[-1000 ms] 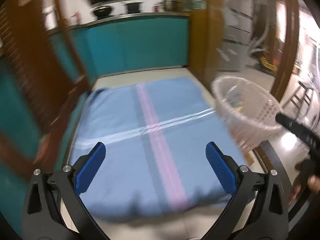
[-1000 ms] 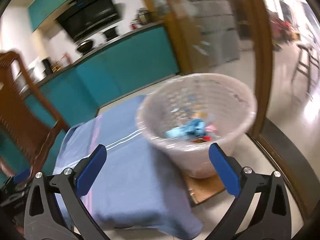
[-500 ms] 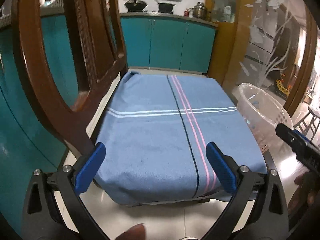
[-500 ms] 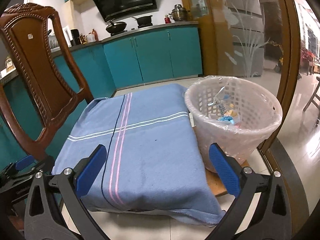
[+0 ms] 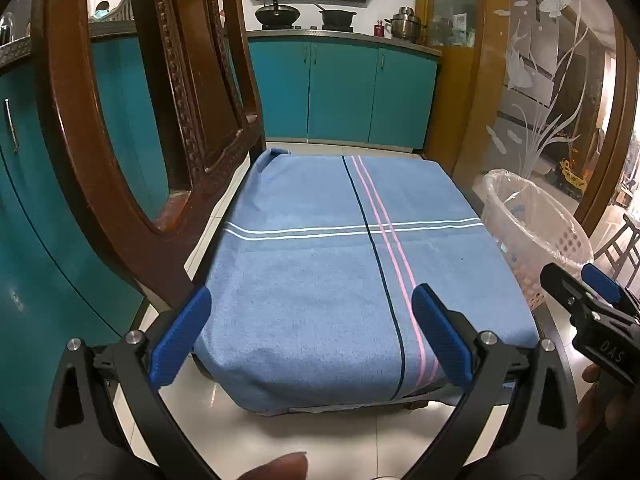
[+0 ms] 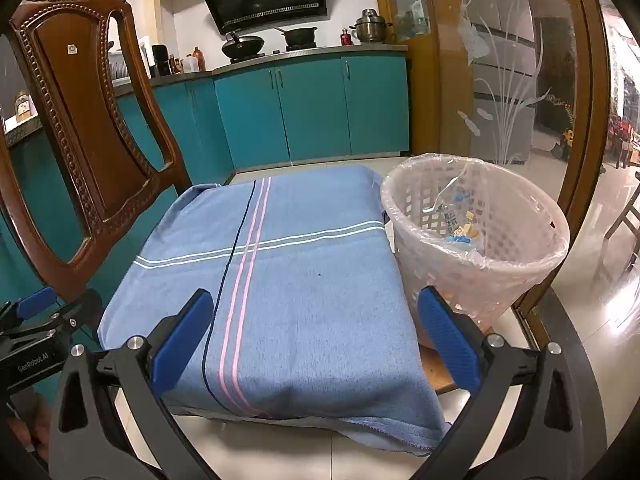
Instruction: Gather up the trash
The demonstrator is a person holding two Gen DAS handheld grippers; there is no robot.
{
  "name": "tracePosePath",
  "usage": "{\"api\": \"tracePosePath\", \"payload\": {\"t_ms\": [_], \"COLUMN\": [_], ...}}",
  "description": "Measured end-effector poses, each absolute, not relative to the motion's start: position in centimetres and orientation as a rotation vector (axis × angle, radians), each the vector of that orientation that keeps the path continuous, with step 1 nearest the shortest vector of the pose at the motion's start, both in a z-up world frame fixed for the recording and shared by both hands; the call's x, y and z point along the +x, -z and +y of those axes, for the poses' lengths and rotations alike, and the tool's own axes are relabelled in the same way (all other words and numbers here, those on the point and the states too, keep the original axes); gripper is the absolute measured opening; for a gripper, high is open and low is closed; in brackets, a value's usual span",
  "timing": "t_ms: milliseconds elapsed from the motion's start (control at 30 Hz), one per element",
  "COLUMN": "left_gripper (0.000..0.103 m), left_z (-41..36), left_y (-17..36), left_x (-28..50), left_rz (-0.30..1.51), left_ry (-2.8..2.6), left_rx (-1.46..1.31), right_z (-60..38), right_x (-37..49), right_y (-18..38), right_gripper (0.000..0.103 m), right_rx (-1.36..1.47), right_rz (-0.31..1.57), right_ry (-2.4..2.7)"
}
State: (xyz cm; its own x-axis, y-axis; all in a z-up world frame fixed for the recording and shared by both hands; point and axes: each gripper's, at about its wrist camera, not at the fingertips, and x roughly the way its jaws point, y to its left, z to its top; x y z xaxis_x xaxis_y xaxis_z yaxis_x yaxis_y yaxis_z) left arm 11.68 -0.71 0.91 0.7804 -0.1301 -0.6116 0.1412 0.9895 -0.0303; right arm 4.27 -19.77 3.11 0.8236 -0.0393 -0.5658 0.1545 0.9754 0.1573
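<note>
A white lattice trash basket (image 6: 476, 240) lined with clear plastic stands to the right of a low table covered by a blue striped cloth (image 6: 280, 280). Blue and yellow wrappers (image 6: 460, 232) lie inside the basket. The basket also shows in the left wrist view (image 5: 532, 232). My left gripper (image 5: 312, 336) is open and empty over the cloth's near edge. My right gripper (image 6: 316, 336) is open and empty over the cloth's near edge, left of the basket. No trash shows on the cloth (image 5: 352, 260).
A carved wooden chair (image 6: 84, 128) stands at the left, close to the table; it also shows in the left wrist view (image 5: 140, 140). Teal kitchen cabinets (image 6: 312, 108) line the back. A glass door with a wooden frame (image 6: 576, 120) is at the right. The floor is pale tile.
Both views have swung and pulled back from the basket to face the cloth-covered table squarely. The blur has gone. Both grippers stay open and empty.
</note>
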Motion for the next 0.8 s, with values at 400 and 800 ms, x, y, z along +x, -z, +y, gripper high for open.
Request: {"api": "tracePosePath", "payload": {"t_ms": [400,800], "left_gripper": [0.1,0.1], "left_z": [-0.75,-0.98], "left_y": [-0.89,-0.85], "left_x": [11.76,11.76], "left_rz": [0.671,0.666], "left_ry": [0.152,0.153], "left_rx": [0.014,0.027], "right_z": [-19.88,-19.76], "right_x": [4.37,4.41], "right_y": [-2.94,-2.92], "right_gripper": [0.1,0.1], "right_rx": [0.192,0.193], "right_rz": [0.601,0.601], "right_ry": [0.107,0.107]}}
